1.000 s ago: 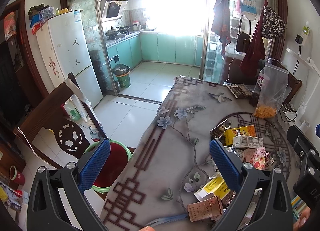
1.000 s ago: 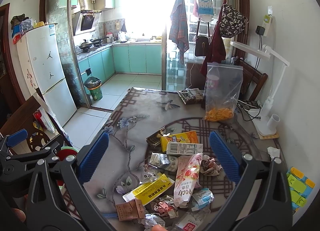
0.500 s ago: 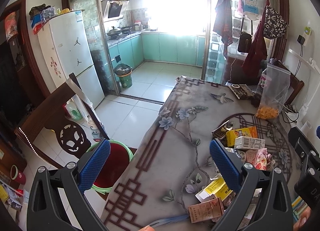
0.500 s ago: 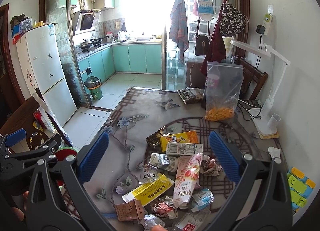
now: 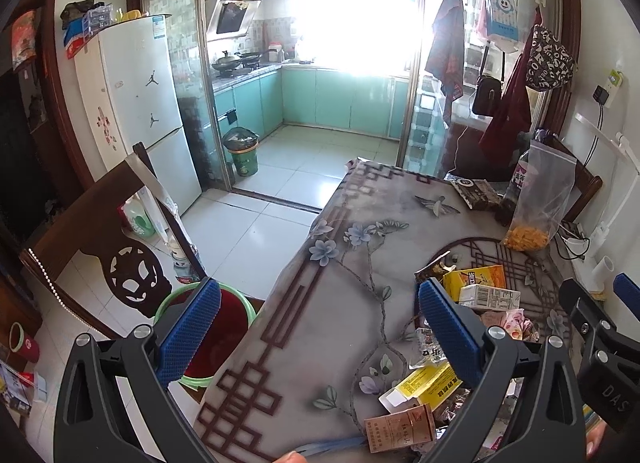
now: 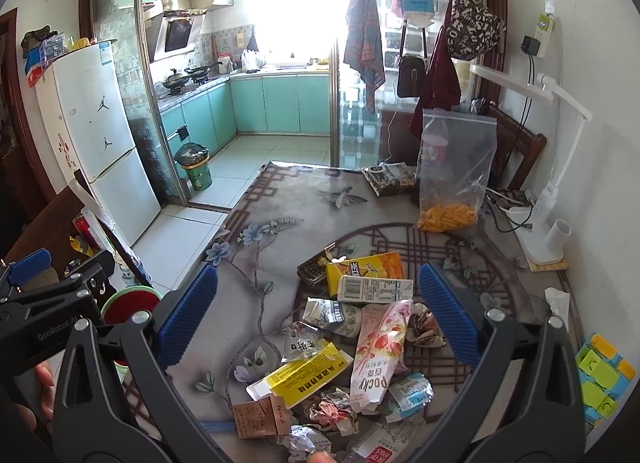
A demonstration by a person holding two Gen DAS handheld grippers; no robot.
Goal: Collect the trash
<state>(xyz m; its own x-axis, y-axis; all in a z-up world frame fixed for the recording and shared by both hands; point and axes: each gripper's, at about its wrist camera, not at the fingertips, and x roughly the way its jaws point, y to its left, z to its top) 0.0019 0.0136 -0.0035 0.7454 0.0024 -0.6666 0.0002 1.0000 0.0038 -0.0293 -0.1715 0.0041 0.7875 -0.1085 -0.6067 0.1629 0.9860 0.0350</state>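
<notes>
A pile of trash lies on the patterned table (image 6: 280, 215): a pink Pocky wrapper (image 6: 380, 351), a yellow box (image 6: 304, 375), an orange carton (image 6: 368, 267), a white carton (image 6: 376, 289), crumpled wrappers (image 6: 332, 411). My right gripper (image 6: 318, 319) is open and empty above the pile. My left gripper (image 5: 320, 333) is open and empty over the table's left edge, with the pile (image 5: 472, 295) to its right. A red bin with a green rim (image 5: 216, 339) stands on the floor below the left gripper; it also shows in the right wrist view (image 6: 132, 303).
A clear zip bag with orange snacks (image 6: 452, 183), a dark packet (image 6: 390, 179), a white desk lamp (image 6: 552, 191) and a tissue (image 6: 558, 299) are on the table. A wooden chair (image 5: 100, 247) stands left of the bin. A fridge (image 5: 136, 103) and kitchen bin (image 5: 242, 151) lie beyond.
Both grippers stay open and nearly still. The left wrist view has shifted very slightly; nothing was picked up.
</notes>
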